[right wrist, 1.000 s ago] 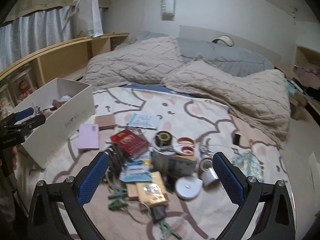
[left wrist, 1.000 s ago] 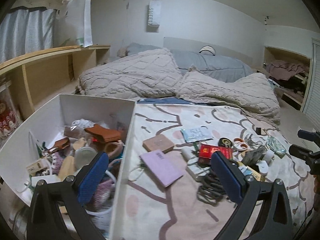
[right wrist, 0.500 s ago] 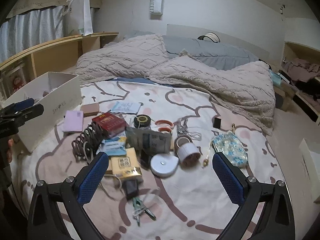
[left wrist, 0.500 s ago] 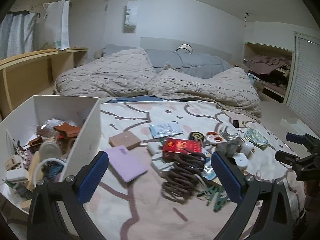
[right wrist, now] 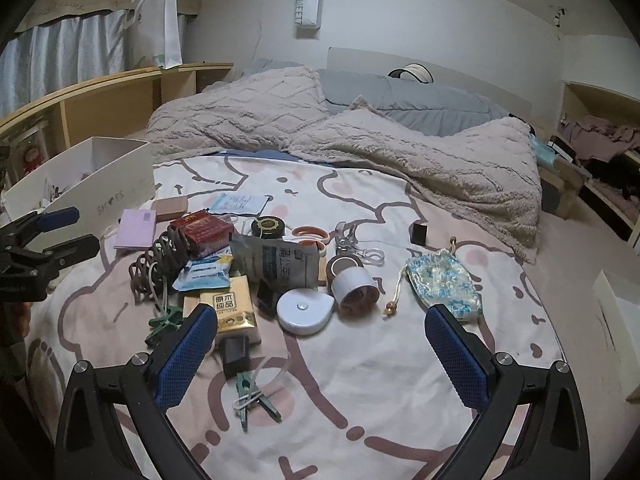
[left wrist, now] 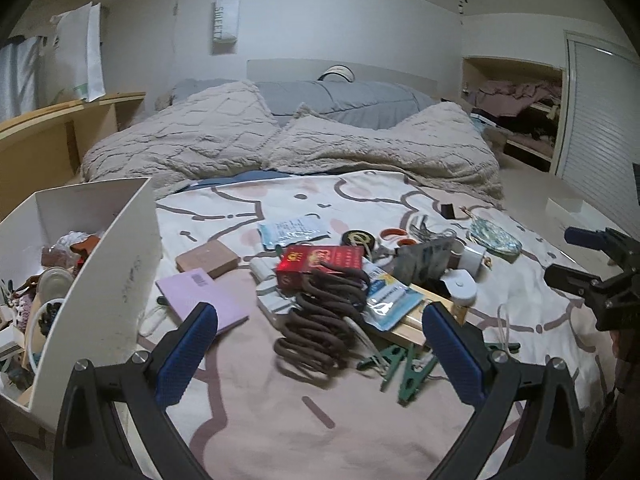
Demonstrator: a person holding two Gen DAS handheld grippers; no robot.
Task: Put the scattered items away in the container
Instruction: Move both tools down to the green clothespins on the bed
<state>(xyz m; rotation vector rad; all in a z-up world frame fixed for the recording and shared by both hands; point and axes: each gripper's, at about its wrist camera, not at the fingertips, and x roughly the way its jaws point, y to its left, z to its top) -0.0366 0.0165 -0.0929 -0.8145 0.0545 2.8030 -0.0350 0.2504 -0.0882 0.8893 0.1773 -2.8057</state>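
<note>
Both grippers hung empty with jaws wide apart: the left gripper (left wrist: 320,344) faced the coiled brown cord (left wrist: 320,316), likely the next pick, beside the white box (left wrist: 120,264) on the bed; the right gripper (right wrist: 320,344) waited over the clutter.

We read "SWEET" down the wall bag (right wrist: 308,3), "SHOES" on the white box (right wrist: 110,199), and "原木纯品" on the gold tissue pack (right wrist: 231,306); other print too small.

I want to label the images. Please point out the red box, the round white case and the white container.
red box (right wrist: 204,229): right wrist view, top face.
round white case (right wrist: 306,310): right wrist view, lid centre.
white container (left wrist: 120,276): left wrist view, outer side wall.
</note>
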